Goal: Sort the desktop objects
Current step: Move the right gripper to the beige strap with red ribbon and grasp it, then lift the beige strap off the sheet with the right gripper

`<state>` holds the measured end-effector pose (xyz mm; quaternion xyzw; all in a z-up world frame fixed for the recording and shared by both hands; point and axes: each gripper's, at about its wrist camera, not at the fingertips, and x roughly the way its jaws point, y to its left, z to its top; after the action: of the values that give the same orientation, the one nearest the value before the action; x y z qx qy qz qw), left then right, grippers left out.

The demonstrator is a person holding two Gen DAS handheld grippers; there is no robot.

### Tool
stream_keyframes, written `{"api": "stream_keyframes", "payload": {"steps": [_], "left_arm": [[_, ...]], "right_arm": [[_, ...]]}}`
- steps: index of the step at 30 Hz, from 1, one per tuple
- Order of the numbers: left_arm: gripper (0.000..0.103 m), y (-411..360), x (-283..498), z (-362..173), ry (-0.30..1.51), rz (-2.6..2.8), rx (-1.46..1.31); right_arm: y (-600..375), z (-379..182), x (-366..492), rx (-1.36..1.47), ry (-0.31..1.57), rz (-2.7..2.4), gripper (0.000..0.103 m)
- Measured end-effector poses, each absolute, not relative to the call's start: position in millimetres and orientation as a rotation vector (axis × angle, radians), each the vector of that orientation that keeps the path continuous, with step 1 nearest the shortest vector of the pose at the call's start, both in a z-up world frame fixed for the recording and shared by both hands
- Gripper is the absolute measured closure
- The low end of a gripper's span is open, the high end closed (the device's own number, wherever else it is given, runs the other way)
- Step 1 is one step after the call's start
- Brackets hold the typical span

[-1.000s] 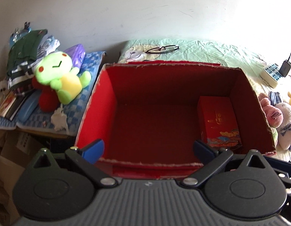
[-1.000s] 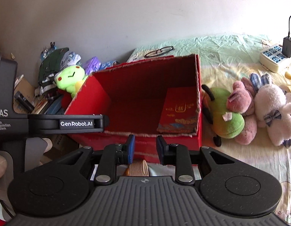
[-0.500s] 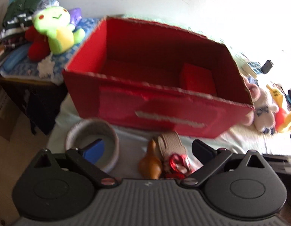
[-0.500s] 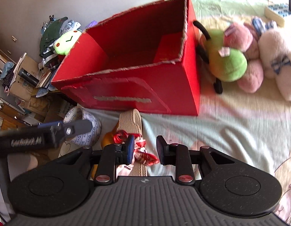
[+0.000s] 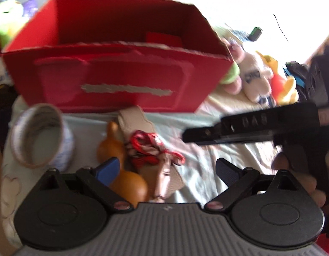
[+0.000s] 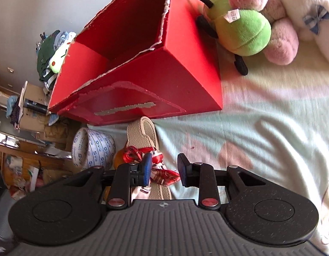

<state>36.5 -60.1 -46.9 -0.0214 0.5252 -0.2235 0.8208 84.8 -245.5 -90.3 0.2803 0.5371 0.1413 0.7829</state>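
Scarf (image 6: 152, 167) sits at eleven o'clock of your right gripper (image 6: 163, 168), jaws narrow and empty. Left gripper (image 5: 166, 168) gapes wide. Close carelessly and you'll probably snag the gourd (image 5: 119, 170).

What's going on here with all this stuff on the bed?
A person with a gripper in each hand is sorting things into the red box. Both the left gripper and right gripper are open and empty, hovering over a gourd, a red ribbon and a tape roll lying in front of the box.
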Motion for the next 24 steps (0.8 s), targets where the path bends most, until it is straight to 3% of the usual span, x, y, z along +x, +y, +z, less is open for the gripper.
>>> {"api": "stream_keyframes", "payload": {"steps": [14,24], "left_arm": [[0.010,-53,63,-73,1.192,-0.556,-0.138],[0.012,-49,68,-83,1.153,-0.603,-0.148]], "right_arm": [[-226,-104,95,0.600,1.210,0.322,0.071],[-217,-121,99,0.640,1.246,0.319,0.064]]}}
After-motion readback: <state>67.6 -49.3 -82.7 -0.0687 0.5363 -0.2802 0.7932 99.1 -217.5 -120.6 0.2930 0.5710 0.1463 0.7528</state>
